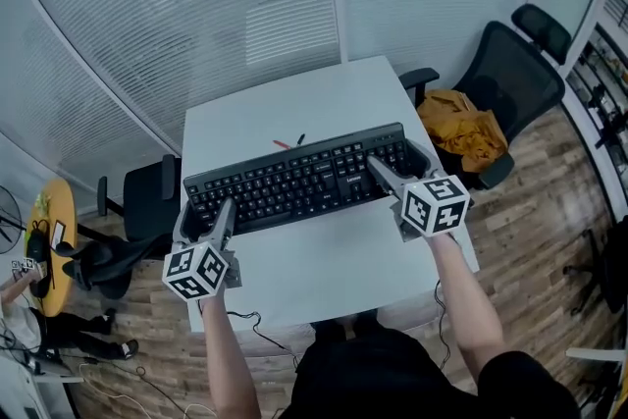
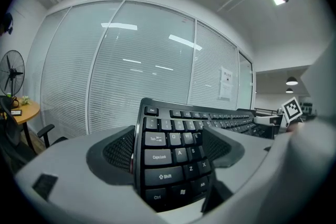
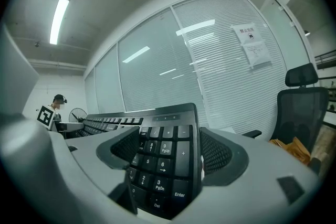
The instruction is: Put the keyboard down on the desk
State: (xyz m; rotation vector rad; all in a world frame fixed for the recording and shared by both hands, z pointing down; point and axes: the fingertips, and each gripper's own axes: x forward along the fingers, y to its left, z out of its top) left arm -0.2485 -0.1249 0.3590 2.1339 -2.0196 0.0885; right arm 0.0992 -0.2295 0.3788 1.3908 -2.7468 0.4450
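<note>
Both are plain grey plastic: the left gripper (image 1: 204, 216) and right gripper (image 1: 402, 162) each carry a white cube (image 1: 196, 272) with black square markers. Jaws have black dimpled pads (image 2: 118, 149). Person's wearing a black top (image 1: 392, 378).

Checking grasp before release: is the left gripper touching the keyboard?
Touching. Left gripper view shows the left gripper shut on the keyboard, one jaw on its keys, one behind.

Head view: high, steeply down. Gripper views: low, close-up at opposite keyboard (image 1: 299, 180) ends, looking along it. Keyboard shared by all.
</note>
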